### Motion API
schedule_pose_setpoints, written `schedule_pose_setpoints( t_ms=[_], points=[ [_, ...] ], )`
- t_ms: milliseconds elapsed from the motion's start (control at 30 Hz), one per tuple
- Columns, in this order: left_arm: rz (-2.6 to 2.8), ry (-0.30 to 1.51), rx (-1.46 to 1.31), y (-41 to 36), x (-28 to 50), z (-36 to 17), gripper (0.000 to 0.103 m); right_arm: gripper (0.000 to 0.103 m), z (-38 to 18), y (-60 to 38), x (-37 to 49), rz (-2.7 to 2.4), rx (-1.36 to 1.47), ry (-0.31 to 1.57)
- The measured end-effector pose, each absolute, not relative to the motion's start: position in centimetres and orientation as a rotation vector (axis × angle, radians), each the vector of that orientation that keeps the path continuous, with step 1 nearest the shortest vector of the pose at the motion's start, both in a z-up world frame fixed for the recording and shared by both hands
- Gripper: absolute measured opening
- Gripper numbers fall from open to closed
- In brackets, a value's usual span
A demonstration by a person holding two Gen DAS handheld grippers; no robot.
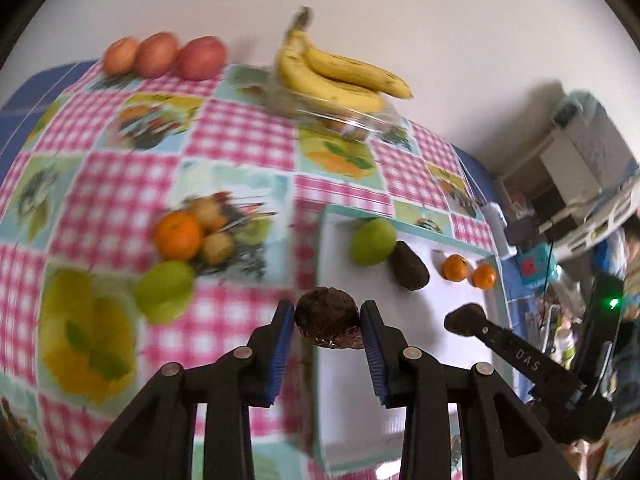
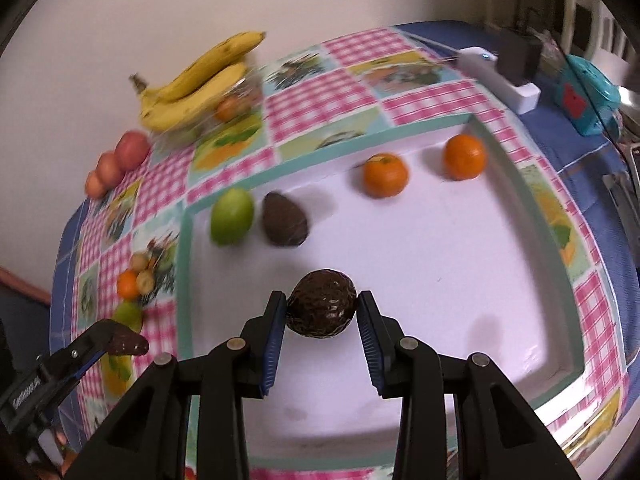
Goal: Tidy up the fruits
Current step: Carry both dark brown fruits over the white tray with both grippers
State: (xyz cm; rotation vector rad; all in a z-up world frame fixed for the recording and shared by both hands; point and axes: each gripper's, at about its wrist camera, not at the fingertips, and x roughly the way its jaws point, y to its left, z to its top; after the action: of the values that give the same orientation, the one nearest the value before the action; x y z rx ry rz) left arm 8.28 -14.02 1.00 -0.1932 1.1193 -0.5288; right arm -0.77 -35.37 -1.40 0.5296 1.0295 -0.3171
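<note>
Both claws clamped on dark avocados: left gripper point(image 1: 327, 322) on avocado point(image 1: 327, 317), held above the tablecloth point(image 1: 240, 136) by the tray edge; right gripper point(image 2: 322, 316) on avocado point(image 2: 322, 303), over tray point(image 2: 440, 240). Bananas point(image 1: 340, 76) hide most of a clear container point(image 1: 360, 122); contents blurred. Left avocado's underside unclear.

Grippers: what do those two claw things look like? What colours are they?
Both look alike. The left gripper and the right gripper each have two black plastic fingers lined with ribbed blue pads. Round silver pins sit on the black arms behind them. Seen from the side, the right gripper carries white letters on one finger and a small green light glows on its body.
</note>
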Motion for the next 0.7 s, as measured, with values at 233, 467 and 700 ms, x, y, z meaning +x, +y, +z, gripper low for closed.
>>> schedule_pose_setpoints(
  t_ms=[233, 467, 700],
  points=[
    [-0.544, 1.129, -0.104, -17.9, 9.9, -1.2, 0.036, 0.038, -1.8, -37.1, 0.5, -0.346, 0.534, 0.997],
    [-0.548, 1.124, -0.074, -19.6, 11.0, -2.6, 0.036, 0.038, -3.0, -38.0, 1.9, -0.348, 0.540, 1.007],
    [-0.545, 1.128, -0.074, -19.8, 11.3, -3.4, 0.037, 0.038, -4.5, -38.5, 2.9, -0.354, 0.540, 1.029]
  ],
)
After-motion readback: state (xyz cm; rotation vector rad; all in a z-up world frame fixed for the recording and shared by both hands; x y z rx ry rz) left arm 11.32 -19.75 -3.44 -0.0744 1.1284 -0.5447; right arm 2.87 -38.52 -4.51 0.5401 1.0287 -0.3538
